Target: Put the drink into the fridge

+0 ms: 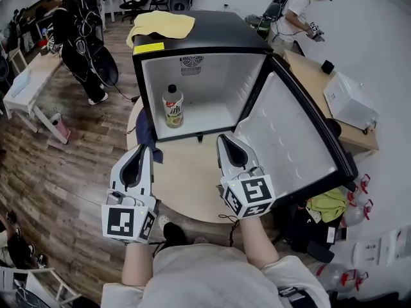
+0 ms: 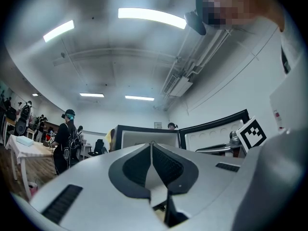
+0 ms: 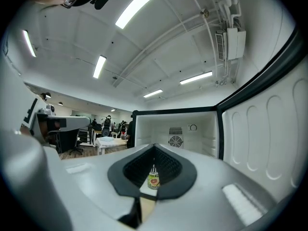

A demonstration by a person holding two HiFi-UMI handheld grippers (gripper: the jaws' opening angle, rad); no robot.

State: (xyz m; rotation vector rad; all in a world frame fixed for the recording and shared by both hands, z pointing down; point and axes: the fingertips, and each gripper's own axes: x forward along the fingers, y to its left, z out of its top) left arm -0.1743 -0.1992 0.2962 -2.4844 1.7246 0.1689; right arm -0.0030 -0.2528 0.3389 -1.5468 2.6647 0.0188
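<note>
Left tool [image 1: 142,147] and right tool [image 1: 225,138], each with jaws closed on nothing, just outside the open mini fridge [image 1: 218,82] on the round table [image 1: 186,178]. Drink bottle [image 1: 173,106] stands upright inside the fridge, by the wall opposite its door [image 1: 289,140]; label print illegible.
</note>
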